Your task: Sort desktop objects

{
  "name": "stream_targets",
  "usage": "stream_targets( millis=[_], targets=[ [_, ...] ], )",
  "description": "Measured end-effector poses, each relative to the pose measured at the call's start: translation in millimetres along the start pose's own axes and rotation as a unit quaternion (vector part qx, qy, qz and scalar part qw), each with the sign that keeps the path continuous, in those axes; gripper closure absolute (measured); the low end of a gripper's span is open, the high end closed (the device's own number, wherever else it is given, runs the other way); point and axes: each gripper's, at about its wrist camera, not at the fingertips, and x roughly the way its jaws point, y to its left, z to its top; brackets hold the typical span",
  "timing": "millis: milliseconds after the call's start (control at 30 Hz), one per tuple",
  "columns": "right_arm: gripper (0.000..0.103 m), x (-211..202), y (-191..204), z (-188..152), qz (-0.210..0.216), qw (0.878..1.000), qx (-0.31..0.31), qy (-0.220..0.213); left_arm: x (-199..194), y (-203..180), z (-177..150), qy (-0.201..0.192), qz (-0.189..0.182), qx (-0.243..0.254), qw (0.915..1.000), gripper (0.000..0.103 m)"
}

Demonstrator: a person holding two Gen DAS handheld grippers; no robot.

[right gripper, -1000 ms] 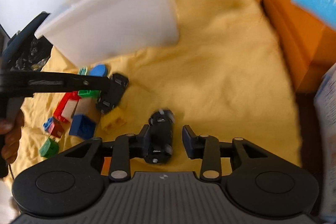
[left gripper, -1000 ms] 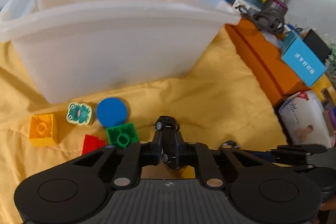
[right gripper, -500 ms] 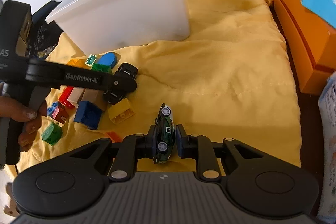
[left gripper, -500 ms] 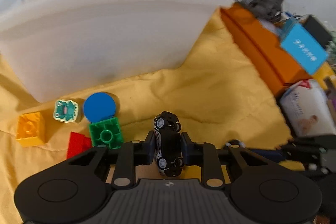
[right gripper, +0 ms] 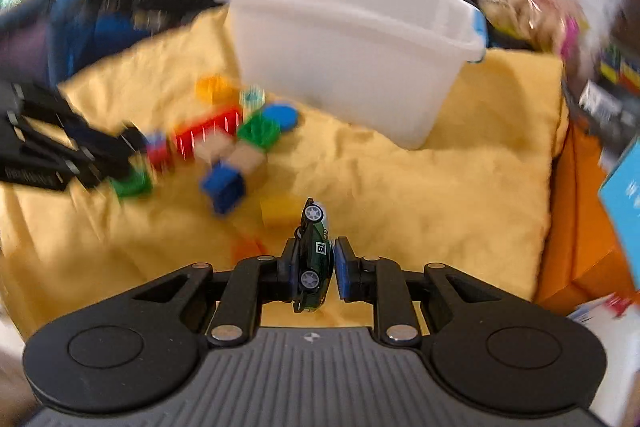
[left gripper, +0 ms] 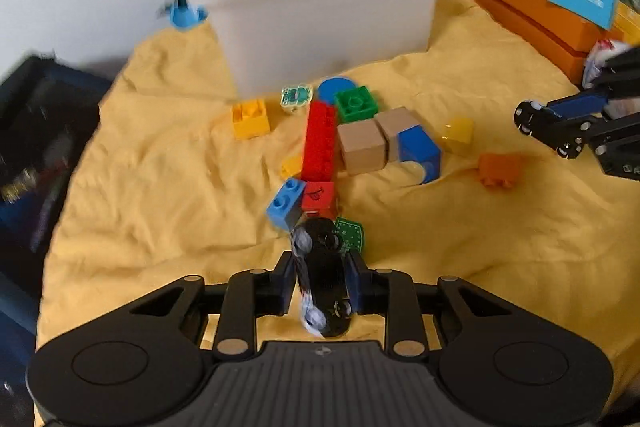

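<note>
Left gripper is held above the blocks, fingers clamped on black toy car. Right gripper is held raised, fingers closed on green toy car.

Both views are bright and evenly lit, with soft daylight and only faint shadows in the folds of the yellow cloth. Fisheye distortion bends the edges, and the corners fall away to black. The left wrist view is fairly sharp at the centre; the bin and the clutter behind it are smeared. The right wrist view is heavily motion-blurred: the blocks streak sideways and the background is mush, while the green car in the claw stays crisp. A white glare spot sits top left.
</note>
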Motion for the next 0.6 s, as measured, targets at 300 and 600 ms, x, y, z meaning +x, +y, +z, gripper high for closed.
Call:
stream_targets(
  millis=[300, 600],
  targets=[
    [0.071, 8.1, 54.8, -33.9, -0.036, 0.988, -0.145, 0.03, -3.8, -44.4, -12.2, 0.013, -0.09, 0.015, 0.9958, 0.059],
    [0.068, -11.6, 57.2, -27.5, 0.081, 0.995, -0.06, 0.013, -35.8, -32.0, -18.2, -0.022, -0.133, -0.065, 0.9887, 0.052]
  ],
)
